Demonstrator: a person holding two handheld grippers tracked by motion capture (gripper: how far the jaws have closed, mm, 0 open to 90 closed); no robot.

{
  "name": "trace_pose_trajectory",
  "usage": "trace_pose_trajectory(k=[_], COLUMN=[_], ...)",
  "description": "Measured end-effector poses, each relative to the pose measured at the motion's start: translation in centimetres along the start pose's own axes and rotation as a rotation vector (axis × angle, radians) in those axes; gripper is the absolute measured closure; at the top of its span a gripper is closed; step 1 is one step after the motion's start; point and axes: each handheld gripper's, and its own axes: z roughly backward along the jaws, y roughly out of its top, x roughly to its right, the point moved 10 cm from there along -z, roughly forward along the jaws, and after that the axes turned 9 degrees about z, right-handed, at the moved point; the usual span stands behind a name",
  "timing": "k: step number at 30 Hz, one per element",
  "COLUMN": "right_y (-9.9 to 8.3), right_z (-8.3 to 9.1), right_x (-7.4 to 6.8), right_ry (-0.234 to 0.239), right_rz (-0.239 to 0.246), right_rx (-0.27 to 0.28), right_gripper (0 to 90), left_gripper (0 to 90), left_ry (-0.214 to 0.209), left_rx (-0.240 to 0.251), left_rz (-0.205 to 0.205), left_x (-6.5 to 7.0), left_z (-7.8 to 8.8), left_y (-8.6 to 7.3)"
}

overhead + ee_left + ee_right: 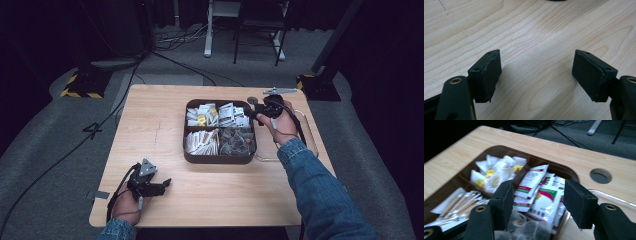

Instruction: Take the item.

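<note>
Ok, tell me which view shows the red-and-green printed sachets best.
The right gripper view: the red-and-green sachets lie large between the right gripper's open jaws, their print visible though blurred. The high view shows them small in the tray's far right compartment. The left gripper view looks at bare tabletop.

Sachets (226, 114) in tray (218, 159) on table (155, 130)

- The left gripper (165, 183) lies low and level near the table's front edge, held in the left hand (127, 204); its jaws stand wide apart with nothing between them, pads (587, 72) bare.
- The right gripper (253, 115) is held up by the right hand (282, 127), its denim-sleeved forearm (320, 195) reaching forward; its jaws are parted and hold nothing.
</note>
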Motion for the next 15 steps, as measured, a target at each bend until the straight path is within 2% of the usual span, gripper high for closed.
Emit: trace_pose_trajectory(k=[2, 9, 11, 15], right_y=[0.5, 1.3, 1.3, 1.5], right_z=[-0.7, -2.4, -2.8, -3.4], right_x=[0.4, 0.7, 1.1, 1.3], right_ry=[-0.002, 0.000, -0.029, -0.042], right_rz=[0.005, 0.004, 0.011, 0.020], right_rx=[-0.007, -0.030, -0.050, -0.066], right_gripper=[42.0, 42.8, 43.0, 43.0], left_gripper=[24.4, 24.3, 24.3, 24.3], left_ry=[0.002, 0.004, 0.003, 0.006], left_rx=[0.002, 0.001, 0.002, -0.001], left_rz=[0.011, 0.008, 0.007, 0.002], left_x=[0.0, -0.1, -0.1, -0.1], left_z=[-0.1, 0.0, 0.0, 0.0], left_y=[0.0, 0.0, 0.0, 0.0])
